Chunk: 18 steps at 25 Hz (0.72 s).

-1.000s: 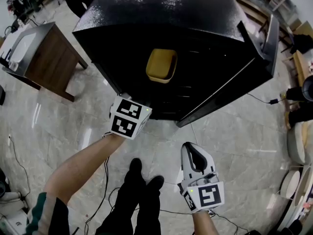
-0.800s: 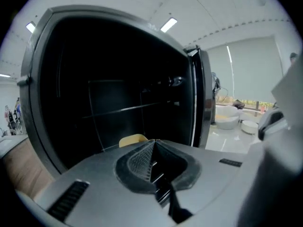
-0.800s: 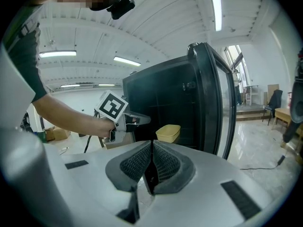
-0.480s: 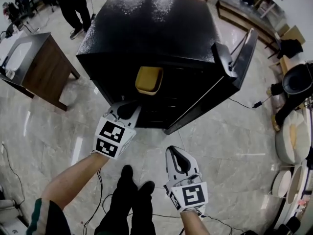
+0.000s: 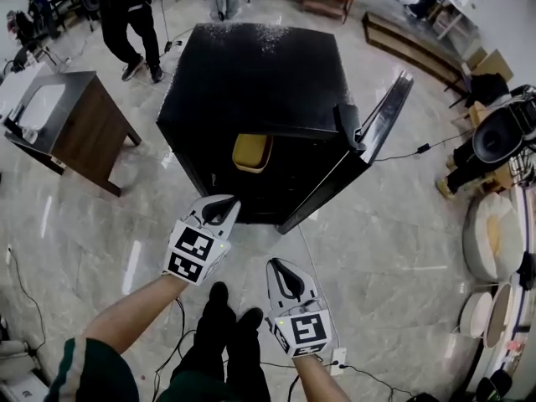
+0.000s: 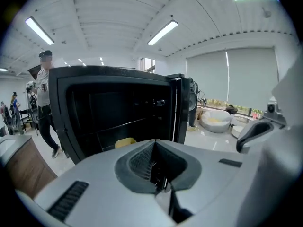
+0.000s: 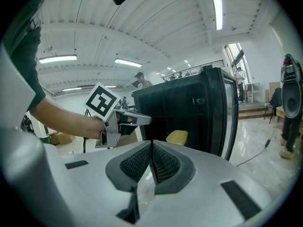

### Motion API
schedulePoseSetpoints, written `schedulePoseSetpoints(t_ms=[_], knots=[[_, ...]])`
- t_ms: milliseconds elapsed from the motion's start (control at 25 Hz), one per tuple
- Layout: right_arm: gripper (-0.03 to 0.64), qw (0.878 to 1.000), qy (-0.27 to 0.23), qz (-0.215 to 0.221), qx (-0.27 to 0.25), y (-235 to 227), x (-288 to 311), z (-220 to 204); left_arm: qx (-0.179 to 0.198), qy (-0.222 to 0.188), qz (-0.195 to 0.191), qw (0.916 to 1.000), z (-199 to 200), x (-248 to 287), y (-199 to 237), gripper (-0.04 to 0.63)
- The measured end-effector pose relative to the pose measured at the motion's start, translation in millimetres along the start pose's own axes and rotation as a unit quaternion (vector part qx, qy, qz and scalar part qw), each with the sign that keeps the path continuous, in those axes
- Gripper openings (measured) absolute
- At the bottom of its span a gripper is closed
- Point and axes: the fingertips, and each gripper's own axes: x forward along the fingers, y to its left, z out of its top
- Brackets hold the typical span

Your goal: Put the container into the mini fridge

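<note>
Head view puts your two shoes [image 5: 230, 308] nearest, then your two grippers: the left gripper [image 5: 224, 201] is farther forward, and the right gripper [image 5: 277, 264] hangs back on the right. Both have their jaws pressed together with nothing between them, as each gripper view confirms for the left gripper [image 6: 157, 176] and the right gripper [image 7: 151, 161]. Beyond them stands one mini fridge [image 5: 260, 74] with its one door [image 5: 378, 136] swung open to the right. One yellow container [image 5: 251, 152] sits inside it, toward the left of the opening. It lies just past your left gripper's tips and a little to their right, apart from them, and farther off to the far left of your right gripper. One wooden table [image 5: 79, 128] stands left of the fridge, and a person [image 5: 126, 11] stands at the far left behind it. Only the head view shows the fridge's speckled top. The left gripper view shows just a sliver of the container [image 6: 125, 142] above the gripper body. The right gripper view shows the whole container [image 7: 176, 137], and your left gripper [image 7: 144, 120] reaching in from the left.
</note>
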Motion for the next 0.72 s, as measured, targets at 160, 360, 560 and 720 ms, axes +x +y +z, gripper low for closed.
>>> schedulePoseSetpoints(t_ms=[160, 360, 560, 720], knots=[[0.037, 1.000, -0.005, 0.002, 0.007, 17.9, -16.8, 16.5, 0.022, 0.008, -0.013, 0.9996, 14.4, -24.5, -19.9, 0.014], [0.037, 1.000, -0.025, -0.007, -0.001, 19.5, -36.8, 49.3, 0.010, -0.001, -0.017, 0.9998, 33.8, -53.0, -36.6, 0.014], [0.035, 1.000, -0.028, -0.006, -0.012, 33.1, -57.2, 72.8, 0.011, 0.000, -0.022, 0.9997, 46.7, -87.2, -57.6, 0.014], [0.035, 1.000, -0.011, -0.005, -0.017, 45.9, -78.7, 71.5, 0.021, -0.002, -0.027, 0.9994, 51.2, -112.0, -78.0, 0.014]])
